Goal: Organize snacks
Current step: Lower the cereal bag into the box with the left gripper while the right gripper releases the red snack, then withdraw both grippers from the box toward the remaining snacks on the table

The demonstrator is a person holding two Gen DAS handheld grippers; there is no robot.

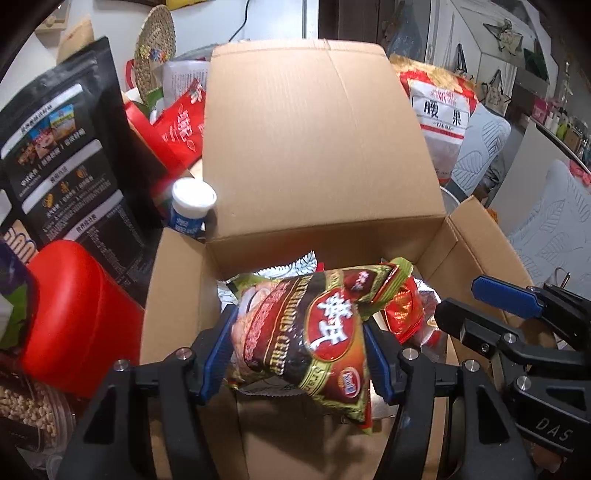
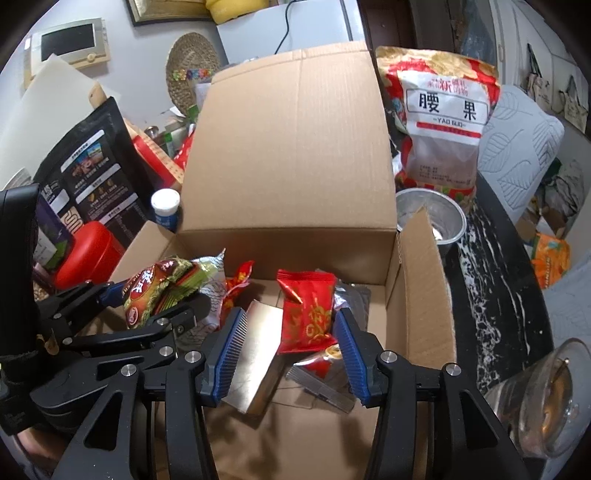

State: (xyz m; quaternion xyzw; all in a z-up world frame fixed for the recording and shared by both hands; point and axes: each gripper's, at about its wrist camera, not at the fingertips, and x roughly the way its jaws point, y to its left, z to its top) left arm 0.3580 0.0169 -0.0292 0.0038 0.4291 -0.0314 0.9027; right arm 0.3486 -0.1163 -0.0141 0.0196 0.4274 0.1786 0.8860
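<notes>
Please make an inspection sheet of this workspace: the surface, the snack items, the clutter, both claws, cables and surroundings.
Surface: dark marbled tabletop, crowded.
Job's things: open cardboard box holding a red snack packet and foil packets; green-brown cereal packet above it.
Clutter: cashew bag, black pouch, red tin, white-capped bottle, metal cup, glass.
Grippers: left claw shut on the cereal packet; right claw open over the box.
Cables: black cord behind the box.
Surroundings: woven mat, quilted cushions.
</notes>
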